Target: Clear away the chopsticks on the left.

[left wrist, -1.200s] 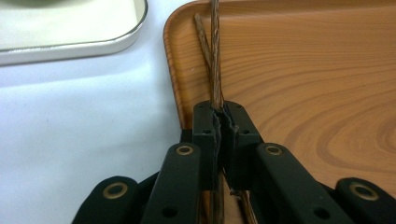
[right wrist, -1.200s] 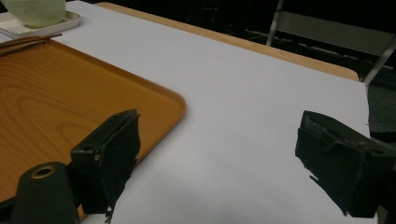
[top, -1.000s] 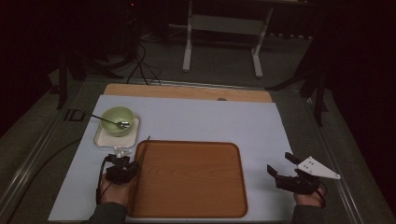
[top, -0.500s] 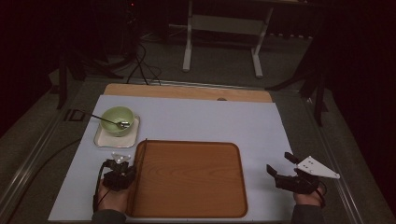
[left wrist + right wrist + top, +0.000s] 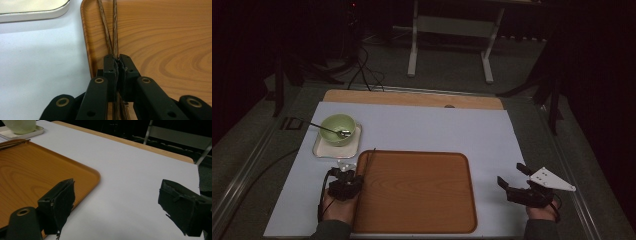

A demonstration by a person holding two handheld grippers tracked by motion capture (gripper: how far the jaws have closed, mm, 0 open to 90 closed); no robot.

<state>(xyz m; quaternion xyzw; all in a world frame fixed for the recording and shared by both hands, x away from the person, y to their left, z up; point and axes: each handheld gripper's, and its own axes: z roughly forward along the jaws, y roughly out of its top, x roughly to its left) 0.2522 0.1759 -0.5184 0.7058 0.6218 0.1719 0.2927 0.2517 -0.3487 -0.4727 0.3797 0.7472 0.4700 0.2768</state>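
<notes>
Left hand-held gripper [image 5: 117, 63] clamped chopsticks [image 5: 110, 30] at wooden tray [image 5: 422, 195] left edge; right hand-held gripper [image 5: 115, 207] gaped idle over surface [image 5: 437, 127]. Probably placing; next, release.

A pair of dark brown chopsticks [image 5: 110, 30] lies along the nine o'clock edge of a wooden tray [image 5: 417, 192], pointing toward twelve o'clock, with the near ends pinched between the closed jaws of the left gripper [image 5: 117, 63]; the two sticks touch at the jaws and spread slightly farther out. The tray is a rounded rectangle with a raised rim and clear grain, flat on the white table cover. At about eleven o'clock from the tray, well apart from the sticks, a pale green bowl [image 5: 338, 128] holding a spoon [image 5: 328, 129] stands upright on a small white plate [image 5: 321, 149].
</notes>
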